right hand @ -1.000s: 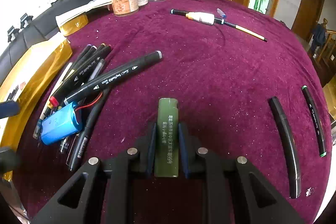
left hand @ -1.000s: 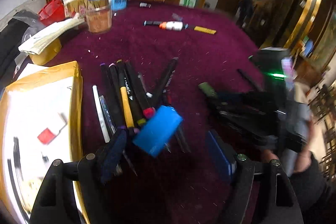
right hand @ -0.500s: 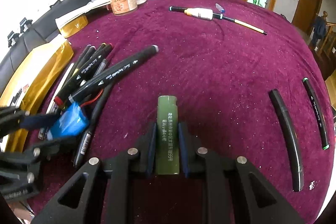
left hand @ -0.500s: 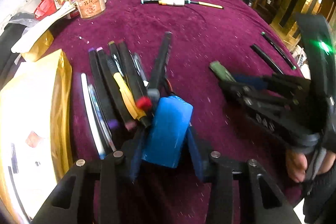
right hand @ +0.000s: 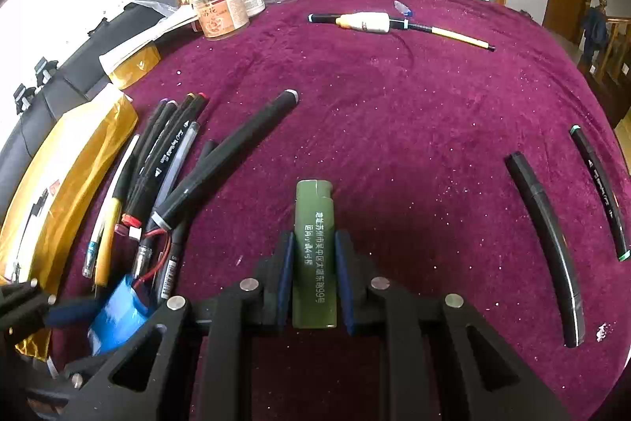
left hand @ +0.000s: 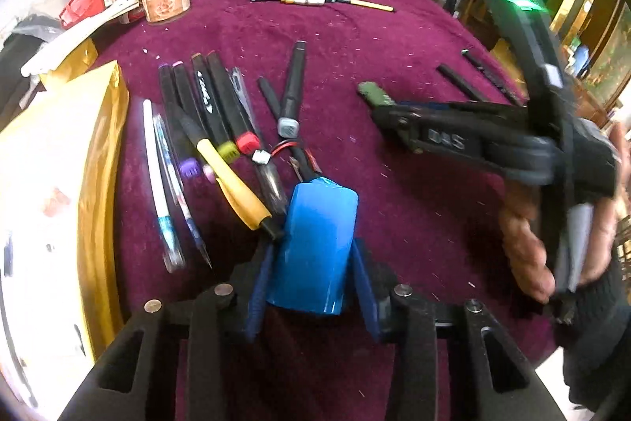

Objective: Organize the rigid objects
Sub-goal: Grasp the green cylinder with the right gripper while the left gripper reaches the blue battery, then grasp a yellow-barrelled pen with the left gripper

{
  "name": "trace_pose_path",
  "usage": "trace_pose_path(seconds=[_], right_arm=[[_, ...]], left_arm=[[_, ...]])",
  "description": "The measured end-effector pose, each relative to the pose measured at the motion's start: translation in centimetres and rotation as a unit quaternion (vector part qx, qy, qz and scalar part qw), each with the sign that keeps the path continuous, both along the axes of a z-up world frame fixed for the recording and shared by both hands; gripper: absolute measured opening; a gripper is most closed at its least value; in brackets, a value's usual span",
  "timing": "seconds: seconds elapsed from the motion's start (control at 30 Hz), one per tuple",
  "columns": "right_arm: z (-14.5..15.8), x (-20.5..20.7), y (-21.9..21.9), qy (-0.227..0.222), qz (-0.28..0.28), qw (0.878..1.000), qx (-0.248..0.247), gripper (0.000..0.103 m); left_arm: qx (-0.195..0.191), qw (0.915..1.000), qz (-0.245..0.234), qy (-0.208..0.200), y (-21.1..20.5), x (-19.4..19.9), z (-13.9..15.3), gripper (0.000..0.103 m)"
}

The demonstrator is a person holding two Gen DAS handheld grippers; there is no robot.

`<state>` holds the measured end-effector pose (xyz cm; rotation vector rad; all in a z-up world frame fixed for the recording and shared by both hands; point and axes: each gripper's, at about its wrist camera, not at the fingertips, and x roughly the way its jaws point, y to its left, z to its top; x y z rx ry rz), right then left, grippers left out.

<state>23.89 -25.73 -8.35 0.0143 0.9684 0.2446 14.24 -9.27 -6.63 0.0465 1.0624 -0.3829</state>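
A blue battery pack (left hand: pixel 315 247) with red wires sits between the pads of my left gripper (left hand: pixel 314 263), which is shut on it beside a pile of markers and pens (left hand: pixel 213 121) on the purple cloth. The right wrist view shows the same pack (right hand: pixel 118 318) at lower left, in the left gripper (right hand: pixel 75 314). My right gripper (right hand: pixel 314 241) is shut on a green lighter (right hand: pixel 313 223), low over the cloth. From the left wrist view, the right gripper (left hand: pixel 388 107) stands to the right with the lighter (left hand: pixel 372 92) poking out.
A yellow envelope (left hand: pixel 90 184) lies left of the pens. Jars and tins (right hand: pixel 221 10) crowd the far left corner. A white glue bottle (right hand: pixel 366 22) and a thin pen lie far back. Two black markers (right hand: pixel 548 247) rest at the right. A hand (left hand: pixel 524 243) holds the right gripper.
My left gripper came down around the blue battery pack and its jaws closed from wide apart onto it. The right gripper kept still with the lighter.
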Motion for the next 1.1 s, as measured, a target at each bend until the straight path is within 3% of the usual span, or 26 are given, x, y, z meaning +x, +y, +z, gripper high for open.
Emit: trace_pose_path(seconds=[0.1, 0.37, 0.43, 0.57, 0.77, 0.8, 0.83, 0.9, 1.0, 1.1], right_arm=[[0.0, -0.1, 0.3, -0.001, 0.007, 1.000, -0.012, 0.020], [-0.1, -0.2, 0.6, -0.006, 0.008, 1.000, -0.021, 0.020], [-0.1, -0.2, 0.6, -0.006, 0.008, 1.000, -0.022, 0.020], [-0.1, -0.2, 0.6, -0.006, 0.008, 1.000, -0.022, 0.020], [-0.2, -0.4, 0.8, -0.007, 0.009, 1.000, -0.026, 0.022], [-0.2, -0.4, 0.9, -0.008, 0.009, 1.000, -0.028, 0.022], [-0.2, -0.5, 0.9, -0.008, 0.009, 1.000, -0.029, 0.022], [-0.2, -0.5, 0.9, -0.008, 0.009, 1.000, -0.027, 0.022], [-0.2, -0.5, 0.9, -0.009, 0.009, 0.999, -0.029, 0.022], [-0.2, -0.5, 1.0, -0.009, 0.009, 0.999, -0.030, 0.022]], left_arm=[[-0.029, 0.9994, -0.004, 0.018, 0.4, -1.7, 0.1, 0.040], [-0.036, 0.9991, 0.000, 0.022, 0.4, -3.4, -1.0, 0.042], [-0.041, 0.9988, -0.004, 0.025, 0.7, -3.5, -0.8, 0.060], [-0.076, 0.9968, -0.008, 0.023, 2.0, -4.4, 0.0, 0.067], [-0.095, 0.9919, 0.083, 0.018, 4.7, -1.9, 1.3, 0.070], [-0.091, 0.9901, 0.103, 0.031, 4.9, -0.7, 0.9, 0.063], [-0.083, 0.9894, 0.113, 0.036, 4.9, 0.0, 0.7, 0.048], [-0.063, 0.9894, 0.122, 0.048, 4.4, 1.6, 0.2, 0.035], [-0.041, 0.9865, 0.142, 0.070, 3.9, 3.3, -0.9, 0.032], [-0.034, 0.9865, 0.147, 0.064, 3.7, 3.8, -0.8, 0.032]])
